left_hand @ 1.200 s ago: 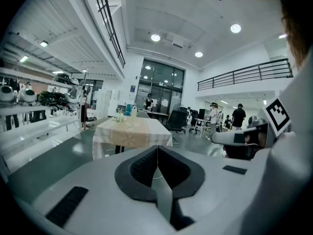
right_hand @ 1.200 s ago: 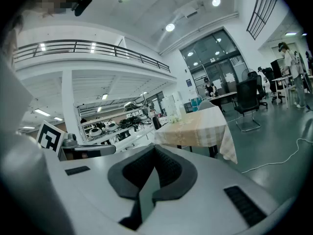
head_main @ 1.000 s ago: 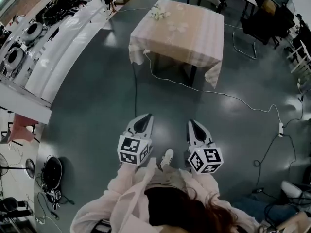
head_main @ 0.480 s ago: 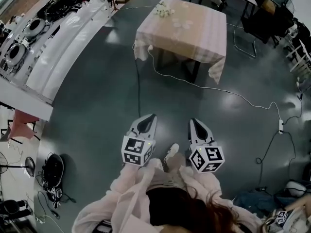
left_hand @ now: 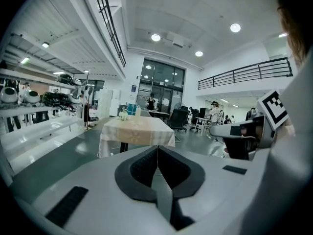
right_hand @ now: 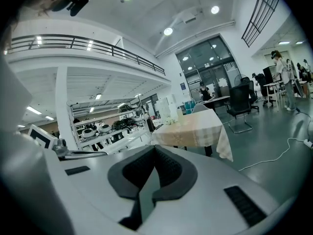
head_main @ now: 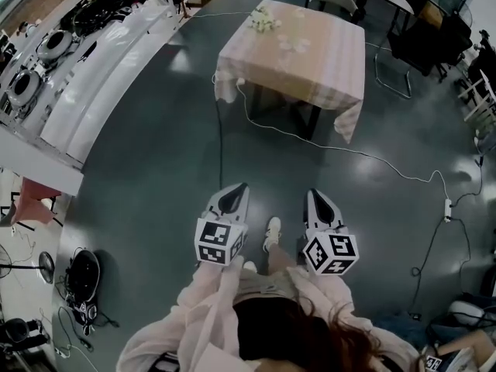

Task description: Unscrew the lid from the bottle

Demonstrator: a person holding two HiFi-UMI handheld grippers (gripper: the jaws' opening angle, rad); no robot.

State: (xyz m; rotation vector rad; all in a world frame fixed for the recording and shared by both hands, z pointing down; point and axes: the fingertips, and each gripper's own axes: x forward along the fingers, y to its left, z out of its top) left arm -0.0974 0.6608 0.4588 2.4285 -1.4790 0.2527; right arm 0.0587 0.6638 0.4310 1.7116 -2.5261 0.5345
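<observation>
Head view looks down; all views share table [head_main: 325, 68].

Seen only far off: a small, pale, upright shape, most likely the bottle [left_hand: 138, 111], at the far end of the cloth-covered table [left_hand: 139, 131], just beside the white flowers [left_hand: 122, 114]. Shows the same way in the right gripper view, upright near the flowers at the table's far edge. Too small to make out a label, or whether the lid sits on it.
</observation>
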